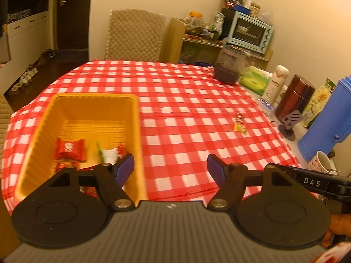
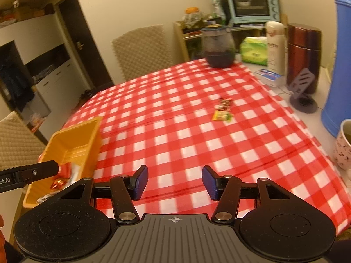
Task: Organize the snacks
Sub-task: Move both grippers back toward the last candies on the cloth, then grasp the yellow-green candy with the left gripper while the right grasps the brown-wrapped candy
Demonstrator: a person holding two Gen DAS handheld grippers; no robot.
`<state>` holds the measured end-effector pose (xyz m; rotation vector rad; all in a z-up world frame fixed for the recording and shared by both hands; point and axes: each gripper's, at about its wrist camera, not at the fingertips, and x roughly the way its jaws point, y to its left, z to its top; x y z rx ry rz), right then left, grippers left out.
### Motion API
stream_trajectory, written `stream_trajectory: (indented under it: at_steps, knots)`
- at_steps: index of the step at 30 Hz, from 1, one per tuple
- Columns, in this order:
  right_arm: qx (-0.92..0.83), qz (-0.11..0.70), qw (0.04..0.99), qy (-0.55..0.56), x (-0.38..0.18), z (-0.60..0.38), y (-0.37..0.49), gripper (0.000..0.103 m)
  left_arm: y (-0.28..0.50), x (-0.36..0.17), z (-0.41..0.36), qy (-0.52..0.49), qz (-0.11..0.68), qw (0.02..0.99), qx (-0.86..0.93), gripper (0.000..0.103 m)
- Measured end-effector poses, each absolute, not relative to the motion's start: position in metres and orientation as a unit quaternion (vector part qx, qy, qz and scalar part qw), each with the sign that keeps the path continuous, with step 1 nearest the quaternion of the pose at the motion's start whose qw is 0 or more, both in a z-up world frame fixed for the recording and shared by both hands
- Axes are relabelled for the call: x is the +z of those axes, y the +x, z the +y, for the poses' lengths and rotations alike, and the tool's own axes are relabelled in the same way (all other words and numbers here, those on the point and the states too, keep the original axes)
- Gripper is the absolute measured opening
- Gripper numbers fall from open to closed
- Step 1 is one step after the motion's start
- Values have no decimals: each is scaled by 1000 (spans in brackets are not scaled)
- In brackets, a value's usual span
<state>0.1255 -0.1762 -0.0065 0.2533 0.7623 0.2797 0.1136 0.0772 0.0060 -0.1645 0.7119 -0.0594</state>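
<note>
An orange plastic bin (image 1: 92,107) stands at the near left of the red-checked table (image 1: 186,100). It holds a red wrapped snack (image 1: 70,150), a white and green one (image 1: 108,154) and others partly hidden. My left gripper (image 1: 170,171) is open and empty, with its left finger over the bin's near right corner. Two small snack packets (image 1: 240,122) lie together on the cloth toward the right. My right gripper (image 2: 175,183) is open and empty above the table's near edge. The packets (image 2: 223,109) lie ahead of it, and the bin (image 2: 72,144) is at its left.
Along the right edge stand a dark jar (image 1: 229,65), a green tissue pack (image 1: 255,82), a white bottle (image 1: 275,82), a brown flask (image 1: 294,97), a blue jug (image 1: 329,120) and a floral mug (image 1: 321,164). A quilted chair (image 1: 135,35) stands at the far side.
</note>
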Motion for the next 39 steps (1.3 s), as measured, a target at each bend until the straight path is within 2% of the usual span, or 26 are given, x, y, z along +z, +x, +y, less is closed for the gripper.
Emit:
stream_trajectory:
  at_steps: [18, 36, 39]
  knots:
    - [80, 360, 921, 124, -23, -250, 187, 55, 206, -21, -13, -51, 351, 930, -95, 73]
    - [62, 353, 927, 111, -64, -285, 301, 54, 310, -98, -87, -7, 361, 918, -164, 71]
    - [67, 357, 925, 111, -72, -286, 314, 51, 325, -110, -95, -7, 361, 916, -173, 67]
